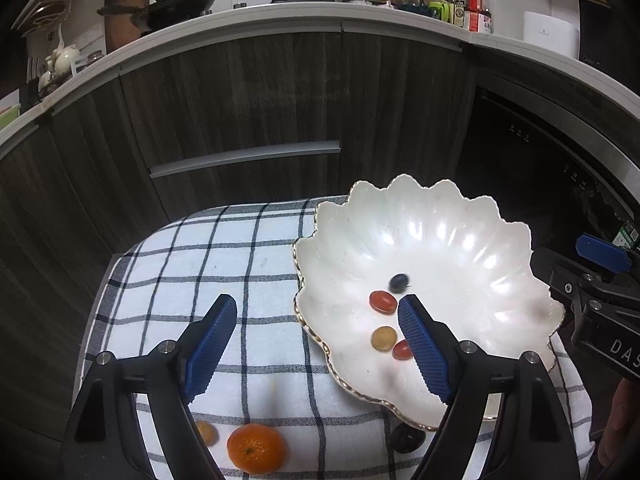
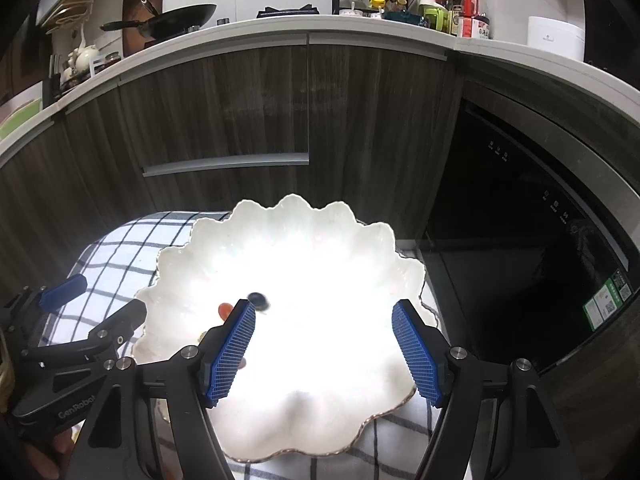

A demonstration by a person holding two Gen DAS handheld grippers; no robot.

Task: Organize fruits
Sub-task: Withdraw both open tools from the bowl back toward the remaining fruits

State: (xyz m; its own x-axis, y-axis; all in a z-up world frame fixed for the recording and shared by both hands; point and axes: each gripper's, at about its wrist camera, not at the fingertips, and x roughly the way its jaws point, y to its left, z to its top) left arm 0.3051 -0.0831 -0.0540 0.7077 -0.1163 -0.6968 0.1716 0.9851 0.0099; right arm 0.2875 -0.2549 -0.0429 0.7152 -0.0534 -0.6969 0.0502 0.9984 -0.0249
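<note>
A white scalloped dish (image 1: 460,240) sits on a checked cloth (image 1: 224,260). In it lie a dark blue fruit (image 1: 399,281), blurred, two small red fruits (image 1: 383,302) (image 1: 402,349) and a tan one (image 1: 384,338). On the cloth near me lie an orange mandarin (image 1: 257,448), a small orange fruit (image 1: 206,433) and a dark fruit (image 1: 407,438). My left gripper (image 1: 316,312) is open and empty, straddling the dish's left rim. My right gripper (image 2: 324,314) is open and empty over the overexposed dish (image 2: 360,248); the blue fruit (image 2: 259,300) shows there, blurred.
Dark wood cabinets (image 1: 240,112) with a drawer handle (image 1: 244,159) stand behind the cloth. A black built-in appliance (image 2: 520,220) is at the right. The counter above holds a wok (image 1: 180,8) and bottles (image 1: 460,4).
</note>
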